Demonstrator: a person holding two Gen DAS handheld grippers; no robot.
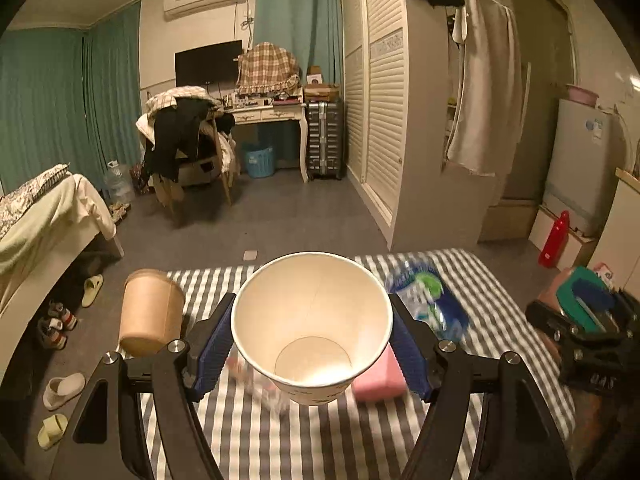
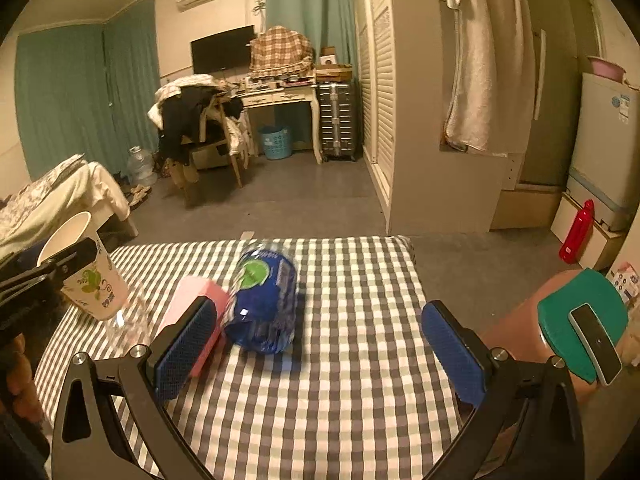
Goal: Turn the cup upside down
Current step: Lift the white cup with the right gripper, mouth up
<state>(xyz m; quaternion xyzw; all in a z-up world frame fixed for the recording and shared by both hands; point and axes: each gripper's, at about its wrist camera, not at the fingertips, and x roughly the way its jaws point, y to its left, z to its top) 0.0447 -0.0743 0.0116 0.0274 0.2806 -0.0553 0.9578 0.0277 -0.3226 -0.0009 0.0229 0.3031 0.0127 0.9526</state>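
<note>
Paper cup (image 1: 312,328) clamped between left gripper (image 1: 312,344) pads, tilted, mouth toward camera, above checked table (image 2: 340,400), right gripper (image 2: 320,348) spread wide, holding nothing

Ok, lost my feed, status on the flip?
Left gripper shut on paper cup, lifted, mouth still up. Right gripper open, empty. Blue bottle lies nearby.

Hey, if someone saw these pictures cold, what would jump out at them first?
The white paper cup, clamped between the left gripper pads with its open mouth tilted toward the camera, lifted above the checked cloth. Next, the blue bottle lying on its side mid-cloth, beside a pink block. The right gripper is open and holds nothing.
</note>
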